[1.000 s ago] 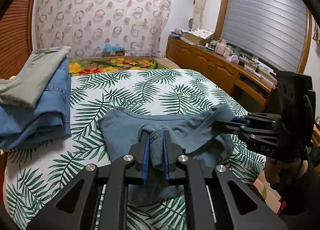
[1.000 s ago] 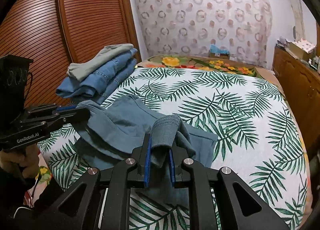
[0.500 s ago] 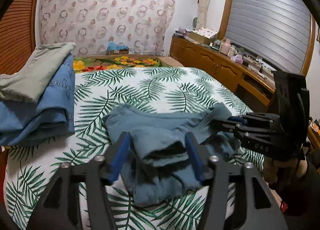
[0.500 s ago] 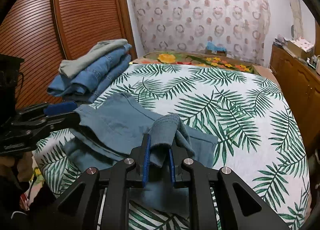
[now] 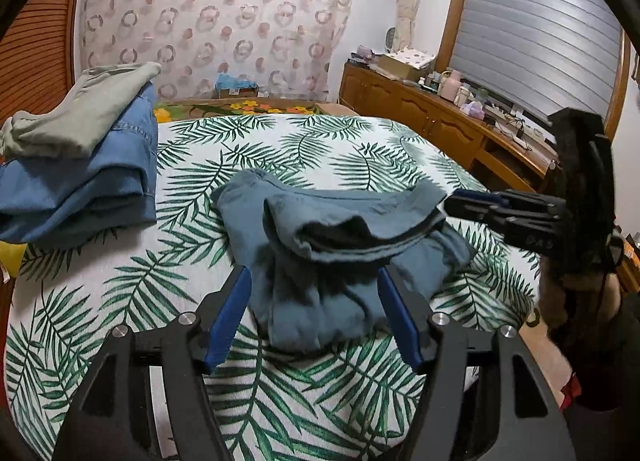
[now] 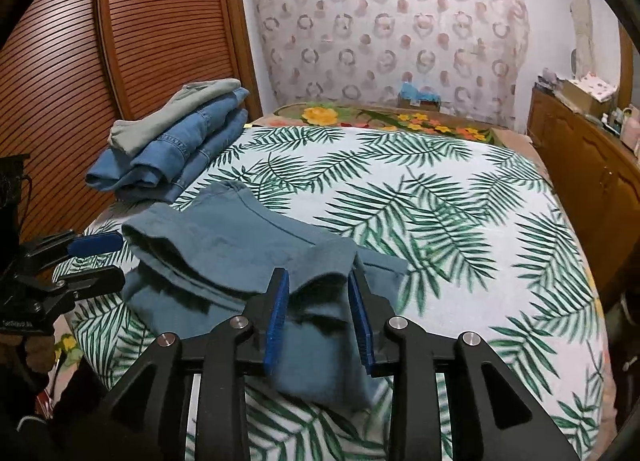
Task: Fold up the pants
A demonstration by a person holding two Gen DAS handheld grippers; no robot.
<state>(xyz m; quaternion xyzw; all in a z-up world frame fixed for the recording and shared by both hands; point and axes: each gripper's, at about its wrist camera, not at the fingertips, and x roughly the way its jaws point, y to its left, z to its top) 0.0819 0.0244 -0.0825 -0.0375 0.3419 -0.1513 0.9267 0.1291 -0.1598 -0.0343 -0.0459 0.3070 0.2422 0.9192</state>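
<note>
Both claws sit at the near edge of the folded pants: the left claw has its blue pads spread wide with the cloth lying loose between them, untouched, and its jaws are opening a little more; the right claw has its jaws opening too, with a raised hem of fabric standing between the pads, which look to have let go of it or nearly so. Those slate-blue pants, one pair, lie in a rough folded bundle on the palm-leaf bedspread near the foot of the bed, layers stacked unevenly with one flap humped up. My read is that the cloth is soft, light and limp, a brushed cotton that will sag and slide on itself rather than hold a crease, so the best hold is at a doubled edge or corner of the top layer, one claw at each end, pinching through both plies. Beyond the pants, toward the wooden louvred wardrobe, rests a stack of folded garments: two denim pieces with one pale grey-green piece on top, three in all.
</note>
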